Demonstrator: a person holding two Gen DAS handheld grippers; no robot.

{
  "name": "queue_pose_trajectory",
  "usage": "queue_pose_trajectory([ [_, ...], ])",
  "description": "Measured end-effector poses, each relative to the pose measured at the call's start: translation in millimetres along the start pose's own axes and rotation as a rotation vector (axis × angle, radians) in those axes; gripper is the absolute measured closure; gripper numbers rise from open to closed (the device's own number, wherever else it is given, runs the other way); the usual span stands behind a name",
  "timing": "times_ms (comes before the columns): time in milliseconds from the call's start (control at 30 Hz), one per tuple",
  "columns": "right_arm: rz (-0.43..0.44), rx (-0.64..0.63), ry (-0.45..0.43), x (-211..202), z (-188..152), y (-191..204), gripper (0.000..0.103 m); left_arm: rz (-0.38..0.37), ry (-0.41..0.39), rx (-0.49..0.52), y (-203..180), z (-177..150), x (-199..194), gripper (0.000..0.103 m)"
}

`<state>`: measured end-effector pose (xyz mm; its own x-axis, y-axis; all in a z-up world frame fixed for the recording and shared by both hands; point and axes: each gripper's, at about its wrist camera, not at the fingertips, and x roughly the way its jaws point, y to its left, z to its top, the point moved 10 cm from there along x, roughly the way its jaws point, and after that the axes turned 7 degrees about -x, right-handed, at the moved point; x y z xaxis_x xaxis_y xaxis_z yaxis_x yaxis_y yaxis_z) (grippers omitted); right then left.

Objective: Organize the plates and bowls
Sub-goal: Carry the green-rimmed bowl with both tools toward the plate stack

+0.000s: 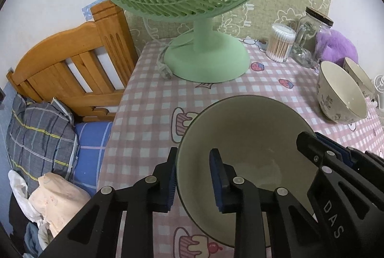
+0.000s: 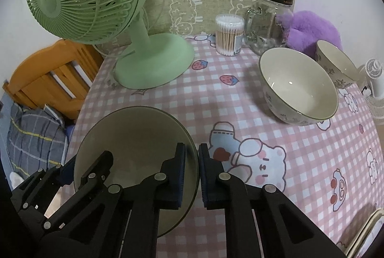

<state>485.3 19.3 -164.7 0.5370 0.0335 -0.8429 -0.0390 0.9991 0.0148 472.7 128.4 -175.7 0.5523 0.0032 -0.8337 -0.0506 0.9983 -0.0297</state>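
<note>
A large cream bowl (image 1: 244,138) with a dark rim sits near the table's front left; it also shows in the right wrist view (image 2: 134,138). My left gripper (image 1: 194,178) straddles its left rim, one finger outside and one inside, with a gap around the wall. My right gripper (image 2: 192,174) is shut on the same bowl's right rim and shows in the left wrist view (image 1: 319,150). Two floral bowls stand at the right: a large one (image 2: 297,85) and a smaller one (image 2: 336,63) behind it; the large one shows in the left wrist view too (image 1: 340,95).
A green desk fan (image 2: 148,59) stands at the back left of the pink checked tablecloth (image 2: 216,99). A cotton swab tub (image 2: 229,35), a glass jar (image 2: 268,23) and a purple plush (image 2: 309,30) line the back. A white mini fan (image 2: 374,85) stands far right. A wooden bed frame (image 1: 72,66) lies left of the table.
</note>
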Motion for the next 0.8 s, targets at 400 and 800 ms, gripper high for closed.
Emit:
queue_pose_trajectory([
  [400,-0.034,-0.011,0.021,-24.9,-23.6,-9.7,0.089,-0.029,0.028,0.024,-12.5,-24.9,-21.9,0.079],
  [800,-0.045,0.018,0.054,-62.1,-76.7,-37.5,0.089,-0.035,0.06,0.052,-40.0,-74.4,-56.9,0.079],
])
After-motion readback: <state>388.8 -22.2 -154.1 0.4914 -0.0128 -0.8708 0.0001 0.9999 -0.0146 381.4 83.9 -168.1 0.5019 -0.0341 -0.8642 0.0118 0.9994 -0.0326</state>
